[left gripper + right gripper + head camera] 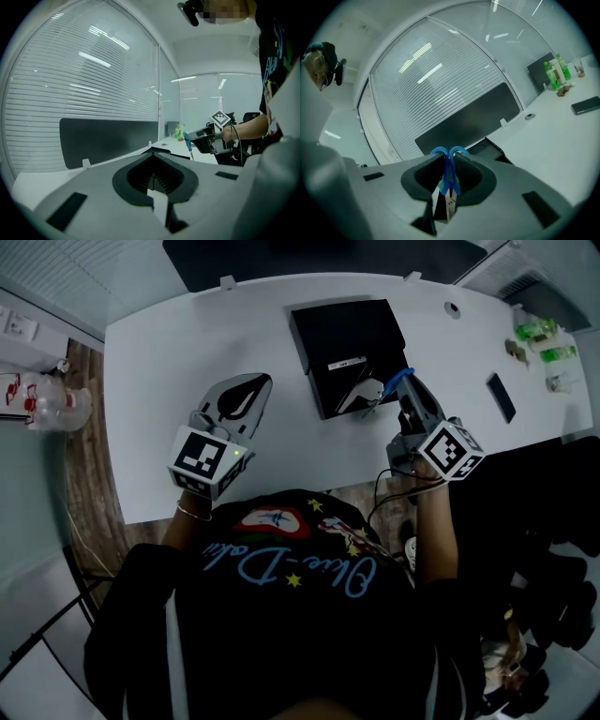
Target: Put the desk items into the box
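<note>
- The left claw [255, 388] is closed, with nothing in it.
- The right claw [409, 388] grips the blue scissors [449, 169] at the near corner of the open black box [347, 338]; they are not yet released.
- Farther on the tabletop [178, 343], a phone [501, 397] and green bottles [542, 331] lie outside the box, so I judge much is left.

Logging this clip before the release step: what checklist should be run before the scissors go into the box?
1. Right gripper shut on scissors: ok.
2. Box open: ok.
3. Scissor blades over the box's near right corner: ok.
4. Blades clear of what already lies in the box: cannot tell.
5. Left gripper empty, away from box: ok.
6. All desk items packed: not ok, dark flat item lies outside box.
</note>
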`<action>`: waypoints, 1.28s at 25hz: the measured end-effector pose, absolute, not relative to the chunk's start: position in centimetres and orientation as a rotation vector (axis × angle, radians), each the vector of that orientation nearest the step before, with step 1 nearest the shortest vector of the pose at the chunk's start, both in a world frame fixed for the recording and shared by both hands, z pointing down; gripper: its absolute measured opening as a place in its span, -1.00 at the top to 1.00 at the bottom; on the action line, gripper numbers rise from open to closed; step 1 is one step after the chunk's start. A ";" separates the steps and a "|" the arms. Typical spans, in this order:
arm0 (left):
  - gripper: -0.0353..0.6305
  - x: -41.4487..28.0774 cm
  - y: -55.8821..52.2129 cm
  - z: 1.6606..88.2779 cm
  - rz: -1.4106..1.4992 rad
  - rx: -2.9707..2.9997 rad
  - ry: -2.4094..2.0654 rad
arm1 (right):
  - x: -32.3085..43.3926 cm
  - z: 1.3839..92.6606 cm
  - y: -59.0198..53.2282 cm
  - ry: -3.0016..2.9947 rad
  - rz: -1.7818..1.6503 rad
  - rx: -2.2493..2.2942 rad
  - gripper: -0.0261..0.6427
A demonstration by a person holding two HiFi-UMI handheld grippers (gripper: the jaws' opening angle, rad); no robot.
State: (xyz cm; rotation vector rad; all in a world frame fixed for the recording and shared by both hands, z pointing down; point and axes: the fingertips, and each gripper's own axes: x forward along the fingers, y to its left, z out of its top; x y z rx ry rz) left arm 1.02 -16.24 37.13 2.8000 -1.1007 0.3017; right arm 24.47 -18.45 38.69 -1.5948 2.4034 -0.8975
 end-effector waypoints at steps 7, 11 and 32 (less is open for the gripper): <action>0.87 0.4 -16.7 37.6 0.319 2.776 -1.115 | 24.7 40.1 -19.6 2.333 -0.965 -1.597 0.69; 0.87 0.3 -17.0 37.7 0.330 2.776 -1.117 | 25.2 41.2 -19.8 2.271 -1.025 -1.594 0.69; 0.87 0.1 -17.1 37.9 0.330 2.752 -1.144 | 25.4 45.0 -20.6 2.218 -1.151 -1.649 0.69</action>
